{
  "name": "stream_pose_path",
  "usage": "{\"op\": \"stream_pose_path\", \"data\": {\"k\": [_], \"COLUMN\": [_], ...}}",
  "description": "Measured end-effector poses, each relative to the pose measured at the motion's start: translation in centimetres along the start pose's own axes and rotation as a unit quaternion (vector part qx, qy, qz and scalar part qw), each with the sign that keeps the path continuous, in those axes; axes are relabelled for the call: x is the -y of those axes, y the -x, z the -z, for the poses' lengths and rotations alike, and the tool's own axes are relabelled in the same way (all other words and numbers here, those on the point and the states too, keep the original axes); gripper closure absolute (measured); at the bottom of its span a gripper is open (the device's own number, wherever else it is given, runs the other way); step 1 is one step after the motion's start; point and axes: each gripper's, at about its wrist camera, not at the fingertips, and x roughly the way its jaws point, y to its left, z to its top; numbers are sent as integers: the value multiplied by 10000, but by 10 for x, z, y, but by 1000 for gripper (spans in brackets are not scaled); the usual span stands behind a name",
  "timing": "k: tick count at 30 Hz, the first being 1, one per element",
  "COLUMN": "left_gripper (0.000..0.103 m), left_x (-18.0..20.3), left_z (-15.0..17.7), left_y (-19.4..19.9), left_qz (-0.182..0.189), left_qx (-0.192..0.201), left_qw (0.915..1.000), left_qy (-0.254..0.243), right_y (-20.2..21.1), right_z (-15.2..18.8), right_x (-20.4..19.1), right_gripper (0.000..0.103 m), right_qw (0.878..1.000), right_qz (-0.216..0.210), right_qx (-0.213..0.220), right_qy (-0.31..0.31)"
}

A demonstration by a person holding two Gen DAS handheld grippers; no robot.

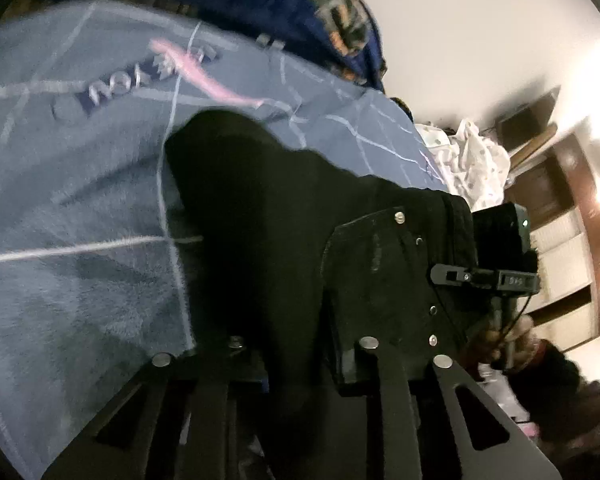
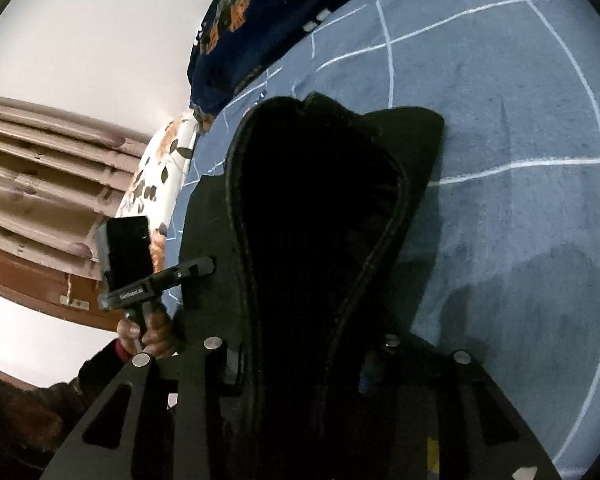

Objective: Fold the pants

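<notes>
Left wrist: left gripper [image 1: 300, 356] clamped on black pants [image 1: 284, 216], lifted over blue blanket [image 1: 80, 200] (right gripper [image 1: 452, 274] pinching the waistband). Right wrist: right gripper [image 2: 300, 354] gripping pants [image 2: 316, 220], left gripper [image 2: 204, 268] alongside.

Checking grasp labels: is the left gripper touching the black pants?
Touching. In the left wrist view, the black pants run down between the left gripper fingers, clamped there.
</notes>
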Motion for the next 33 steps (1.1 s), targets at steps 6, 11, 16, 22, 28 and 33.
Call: {"op": "stream_pose_path", "data": {"k": [6,11,16,22,28,33], "left_gripper": [92,92,92,92,92,92], "left_x": [13,11,5,-9,-19,-36], "left_z": [-4,-9,-13,-31,-70,-108], "left_y": [26,44,63,84,93,97], "left_qz": [58,3,-84,-155,-386,-573], "left_qx": [190,322,515,809,1070,1303], "left_qw": [9998,9994,9985,9963,9934,9898], "left_qy": [-37,107,161,249,114,86], "right_y": [9,1,-7,-18,-33,-51], "right_z": [3,4,-3,-25,-66,-110], "right_x": [-15,-33,-44,-59,-69,-73], "right_gripper": [68,68,68,68,68,68], "right_qw": [9985,9972,9952,9928,9908,9884], "right_qz": [-456,-684,-898,-1104,-1238,-1377], "right_qx": [245,236,287,400,509,587], "right_qy": [-193,-209,-251,-217,-203,-236]}}
